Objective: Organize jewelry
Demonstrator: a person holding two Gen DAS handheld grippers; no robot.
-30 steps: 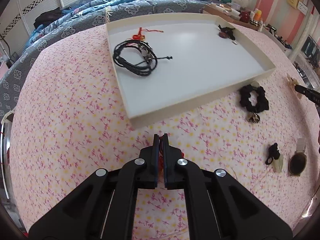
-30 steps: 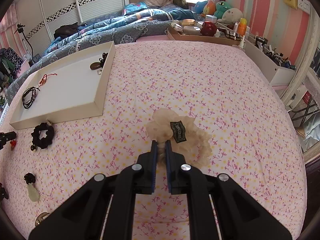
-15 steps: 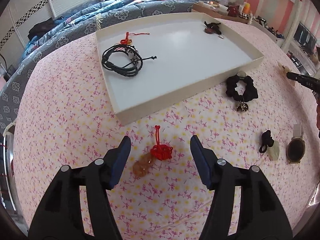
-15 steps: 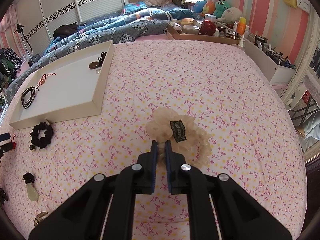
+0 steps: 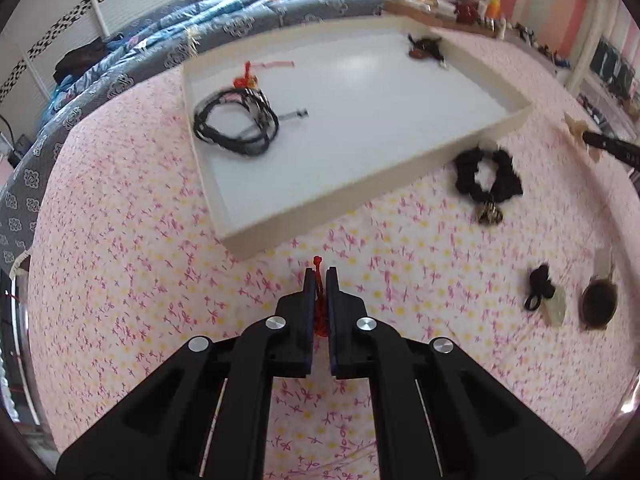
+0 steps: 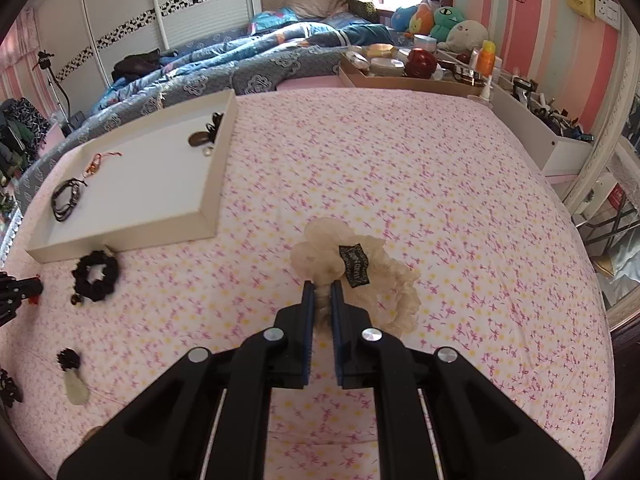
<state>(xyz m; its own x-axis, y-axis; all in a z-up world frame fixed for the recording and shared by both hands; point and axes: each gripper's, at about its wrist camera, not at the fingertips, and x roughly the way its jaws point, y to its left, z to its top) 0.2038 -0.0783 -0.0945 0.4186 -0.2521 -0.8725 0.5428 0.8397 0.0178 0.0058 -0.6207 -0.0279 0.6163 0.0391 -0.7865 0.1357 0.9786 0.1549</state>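
So on my left cam, far left of the white tray (image 5: 320,208) there's a coil of black cord bracelets (image 5: 236,124), with a little red knotted charm (image 5: 248,78) just behind it near the back wall. Over in the tray's far right corner sits a dark pendant piece (image 5: 426,49). The tray itself is lying on the pink flowery bedspread (image 5: 120,240).

Dead centre, my left gripper (image 5: 319,280) has just snapped shut again, and now the jaws are clamped on the red knot pendant (image 5: 319,304). I can see its red cord poking out past the tips and the knot squeezed between the pads, just in front of the tray's near edge.

To the right of that, loose on the bedspread: a black scrunchie (image 5: 488,178) with a small metal charm hanging off it, just beside the tray's near right corner. Further right and closer to me, a pale jade piece on a black knot (image 5: 546,294), and next to it a round dark watch (image 5: 598,300).

On the right cam, my right gripper (image 6: 321,292) has its jaws pressed together on the edge of a cream ruffled scrunchie (image 6: 360,276) with a black label, out in the open middle of the bed, well apart from the tray.
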